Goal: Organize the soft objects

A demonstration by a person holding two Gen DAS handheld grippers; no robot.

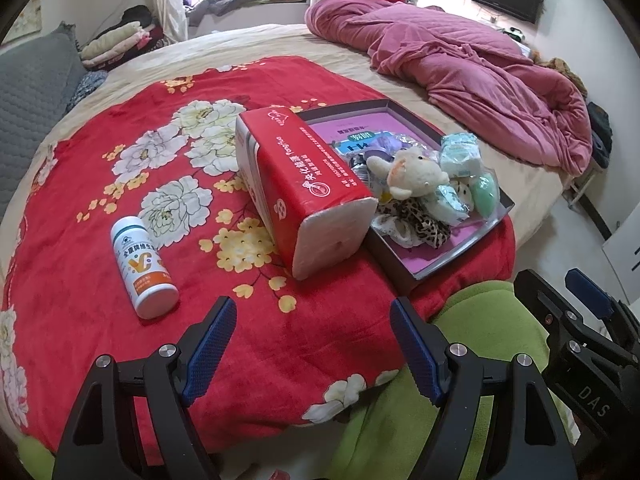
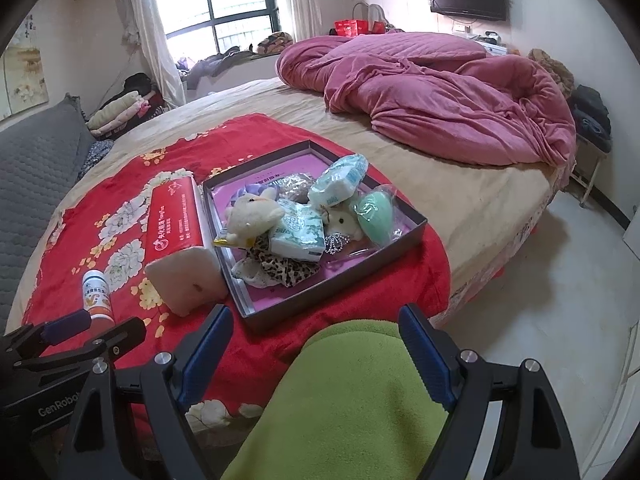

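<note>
We note the left claw [image 1: 312, 344] standing wide with nothing between its blue pads, held above the red floral blanket [image 1: 80, 208] near the bed's near edge. The red tissue pack [image 1: 304, 196] lies on the blanket beyond this claw, apart from it, its white open end turned toward us and its far side against the tray. A white bottle [image 1: 144, 268] lies on its side on the blanket, beyond and left of the left claw. The right claw [image 2: 316, 344] is likewise wide and holds nothing; a green cloth [image 2: 352, 392] shows under and between its fingers, whether touching them we cannot tell. The dark shallow tray [image 2: 416, 228] sits on the blanket just beyond the right claw, toward the near right part of the bed. Inside it we see a cream plush toy [image 2: 256, 216], wrapped tissue packets [image 2: 300, 232], a leopard-print cloth [image 2: 280, 268] and a mint-green item in clear wrap [image 2: 374, 212], heaped together. A crumpled pink quilt [image 2: 440, 92] fills the far right side of the bed.
</note>
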